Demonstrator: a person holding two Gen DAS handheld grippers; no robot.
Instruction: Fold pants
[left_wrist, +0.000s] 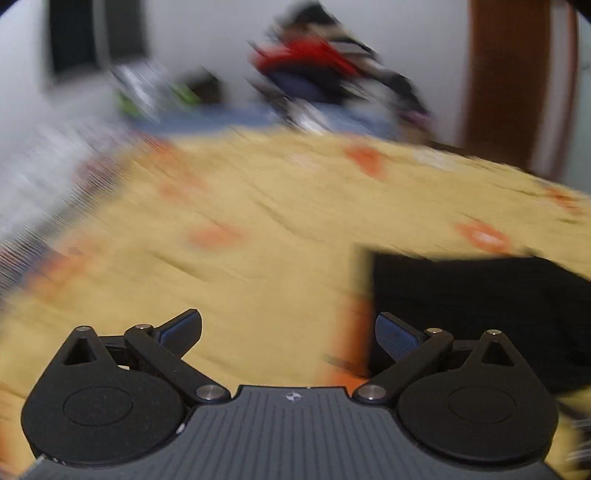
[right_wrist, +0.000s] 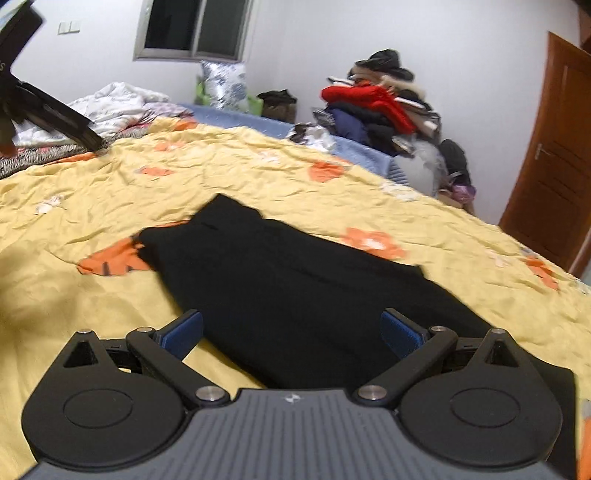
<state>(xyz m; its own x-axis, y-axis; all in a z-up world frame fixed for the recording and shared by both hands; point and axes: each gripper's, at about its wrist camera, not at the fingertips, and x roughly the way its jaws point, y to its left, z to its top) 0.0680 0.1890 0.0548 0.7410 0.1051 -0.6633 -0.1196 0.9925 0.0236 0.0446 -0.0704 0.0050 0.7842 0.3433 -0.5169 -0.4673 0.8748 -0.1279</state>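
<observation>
Right wrist view: black pants (right_wrist: 291, 280) flat on bed (right_wrist: 221, 173); probably soft, light, floppy; best pinched at an edge; right tool (right_wrist: 291, 332) wide open, empty; left tool (left_wrist: 288, 332) too.

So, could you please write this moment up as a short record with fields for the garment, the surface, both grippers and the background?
garment: black pants, lying folded and flat
surface: yellow bedspread with orange flowers
left gripper: open, nothing between the pads, pants to its right
right gripper: open, above the pants' near end, not pinching them
background: clothes pile, wooden door, window
</observation>
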